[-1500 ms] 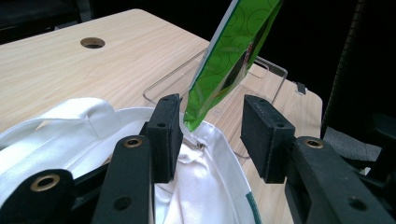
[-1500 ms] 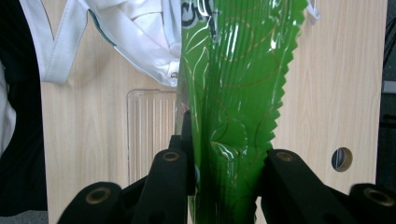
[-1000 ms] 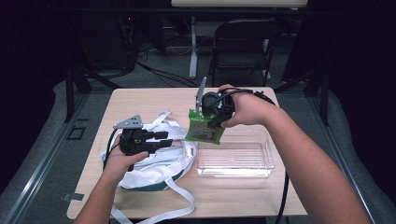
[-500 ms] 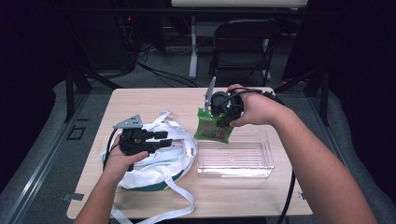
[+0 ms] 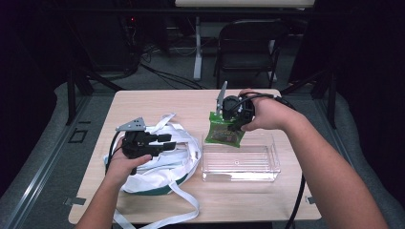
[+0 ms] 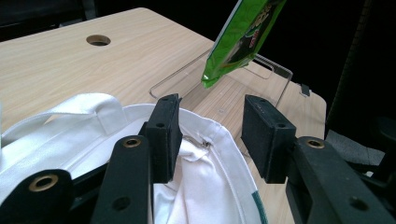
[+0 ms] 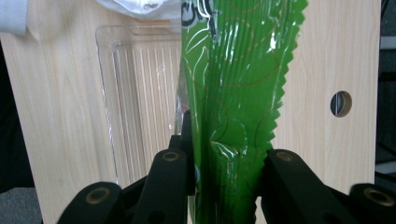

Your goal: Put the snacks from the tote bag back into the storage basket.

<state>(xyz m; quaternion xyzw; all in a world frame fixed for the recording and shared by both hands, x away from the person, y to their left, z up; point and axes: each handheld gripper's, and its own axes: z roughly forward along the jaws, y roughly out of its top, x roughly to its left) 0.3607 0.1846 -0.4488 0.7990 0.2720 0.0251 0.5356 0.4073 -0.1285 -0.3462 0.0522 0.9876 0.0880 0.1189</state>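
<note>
Right gripper [image 5: 228, 125]: clamped on one end of a green packet [image 5: 223, 132], seen in the high view hanging over the far left corner of a clear tray [image 5: 240, 175]. Packet tilted, its lower end just above the tray's rim, off the table [image 5: 157, 102]. In the right gripper view, packet [image 7: 236, 93] pinched between the two black jaws, running up and away from them, serrated edge toward the table's round hole [image 7: 341, 103]; ribbed tray floor [image 7: 135, 93] beneath and to one side.

Left gripper [image 5: 165, 143]: jaws half parted, not closed on anything that can be seen; resting over a white bag [image 5: 157, 167] with long white straps [image 5: 184, 202], near the table's left front. In the left gripper view [image 6: 212, 133], both pads apart with the bag's white rim [image 6: 219, 140] lying in the gap below them; whether one pad touches the cloth cannot be told. Packet [image 6: 238, 37] hanging beyond, its lower corner over the tray [image 6: 275, 70].

Bag and tray just beside each other, side by side along the table's front half. Black chair [image 5: 248, 47] standing behind the table. Forearms entering from the bottom edge, left hand [image 5: 124, 162] on the bag side, right hand [image 5: 267, 114] above the tray's far edge.
</note>
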